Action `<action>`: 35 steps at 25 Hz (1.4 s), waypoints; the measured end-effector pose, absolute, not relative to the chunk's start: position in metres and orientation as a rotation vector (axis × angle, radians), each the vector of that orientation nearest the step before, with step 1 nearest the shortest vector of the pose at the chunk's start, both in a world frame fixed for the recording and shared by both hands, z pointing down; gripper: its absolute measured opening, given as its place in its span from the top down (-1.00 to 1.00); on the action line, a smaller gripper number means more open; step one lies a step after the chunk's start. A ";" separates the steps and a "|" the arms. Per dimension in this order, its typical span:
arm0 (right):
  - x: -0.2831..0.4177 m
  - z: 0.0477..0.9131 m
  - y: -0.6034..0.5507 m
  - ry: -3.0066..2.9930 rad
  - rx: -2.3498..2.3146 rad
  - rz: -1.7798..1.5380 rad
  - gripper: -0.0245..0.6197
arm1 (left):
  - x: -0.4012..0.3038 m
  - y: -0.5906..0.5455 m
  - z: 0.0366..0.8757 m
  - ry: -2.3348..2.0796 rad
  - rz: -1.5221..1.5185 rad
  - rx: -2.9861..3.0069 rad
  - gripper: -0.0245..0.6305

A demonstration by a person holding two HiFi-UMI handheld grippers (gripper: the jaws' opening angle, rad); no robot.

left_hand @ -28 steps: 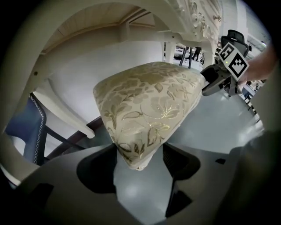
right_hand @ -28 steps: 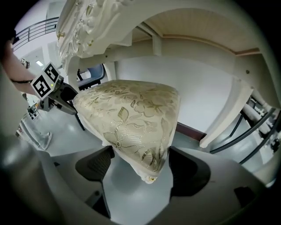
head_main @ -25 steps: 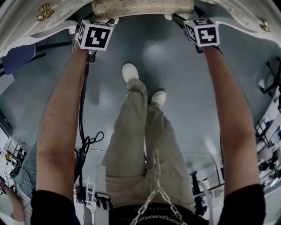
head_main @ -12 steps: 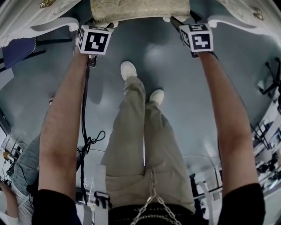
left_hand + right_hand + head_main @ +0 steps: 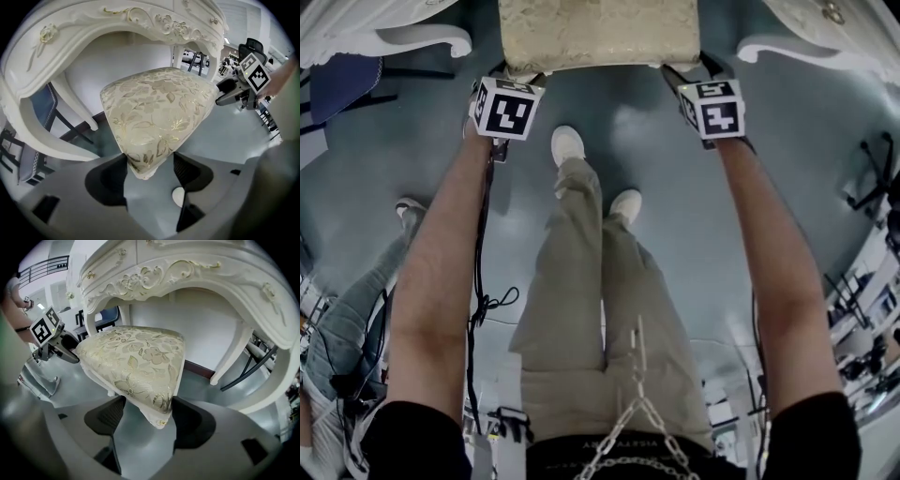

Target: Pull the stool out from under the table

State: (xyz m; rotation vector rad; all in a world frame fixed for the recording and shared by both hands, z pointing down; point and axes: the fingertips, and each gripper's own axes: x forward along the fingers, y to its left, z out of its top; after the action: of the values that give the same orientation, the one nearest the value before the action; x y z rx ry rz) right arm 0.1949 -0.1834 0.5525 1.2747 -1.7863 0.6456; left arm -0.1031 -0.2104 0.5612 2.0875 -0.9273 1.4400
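The stool [image 5: 600, 33] has a cream cushion with a gold flower pattern and stands at the top of the head view, between the legs of the white carved table [image 5: 394, 37]. My left gripper [image 5: 517, 75] is shut on its near left corner [image 5: 140, 164]; both pads touch the cushion. My right gripper [image 5: 689, 70] holds the near right corner [image 5: 159, 408]. Its jaws have just been closing a little, with the corner between them and the pads against it. In the left gripper view the seat [image 5: 154, 108] sits partly under the table's arch [image 5: 117, 18].
My legs and white shoes [image 5: 567, 145] stand on the grey floor just behind the stool. Another person's leg and shoe [image 5: 403, 211] are at the left. A dark blue chair [image 5: 47, 108] stands behind the table leg. A black cable [image 5: 478, 281] hangs by my left arm.
The stool has come further out from under the table toward me. Both grippers moved with it, and the table's edge has slid toward the top of the head view.
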 end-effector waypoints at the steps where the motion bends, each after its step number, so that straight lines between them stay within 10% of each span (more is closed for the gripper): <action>1: 0.195 0.553 -0.176 -1.786 1.274 0.648 -0.11 | -0.103 -0.203 0.561 -0.930 1.439 2.083 -0.01; 35: 0.168 0.551 0.015 -1.795 1.220 0.769 0.05 | -0.136 -0.009 0.550 -1.091 1.314 1.967 0.00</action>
State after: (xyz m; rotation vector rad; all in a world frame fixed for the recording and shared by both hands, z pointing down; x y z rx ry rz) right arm 0.1682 0.0153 0.5510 1.2195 -1.7947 0.7693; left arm -0.1364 -0.0085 0.5502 1.9673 -1.0907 1.3145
